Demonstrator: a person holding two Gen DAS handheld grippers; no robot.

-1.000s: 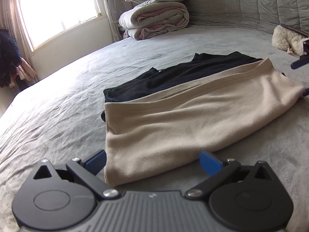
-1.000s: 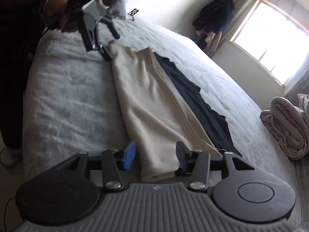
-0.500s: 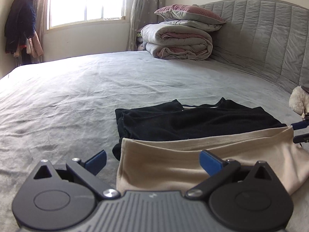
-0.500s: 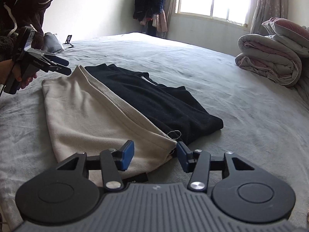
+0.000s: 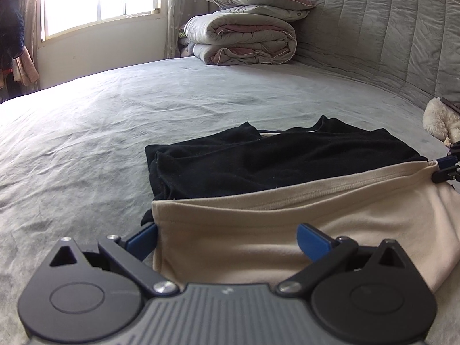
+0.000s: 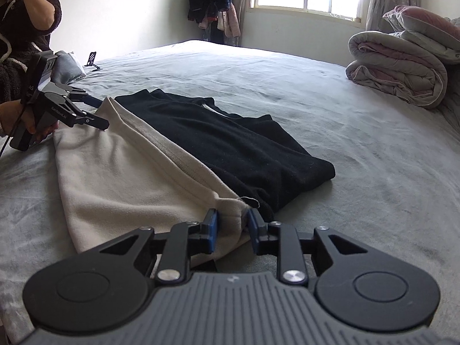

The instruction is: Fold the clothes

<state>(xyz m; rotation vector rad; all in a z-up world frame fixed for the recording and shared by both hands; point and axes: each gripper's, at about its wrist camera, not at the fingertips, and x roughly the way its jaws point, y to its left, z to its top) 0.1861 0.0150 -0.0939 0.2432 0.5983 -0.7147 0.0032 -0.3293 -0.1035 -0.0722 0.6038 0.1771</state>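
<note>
Item: beige garment, folded into a long band on the grey bed; in my right view its long axis runs from bottom centre to the upper left, with a black garment alongside its right edge. My right gripper has just been closing, its jaws narrow around the near corner. My left gripper stands wide open astride the opposite end, gripping nothing.
</note>
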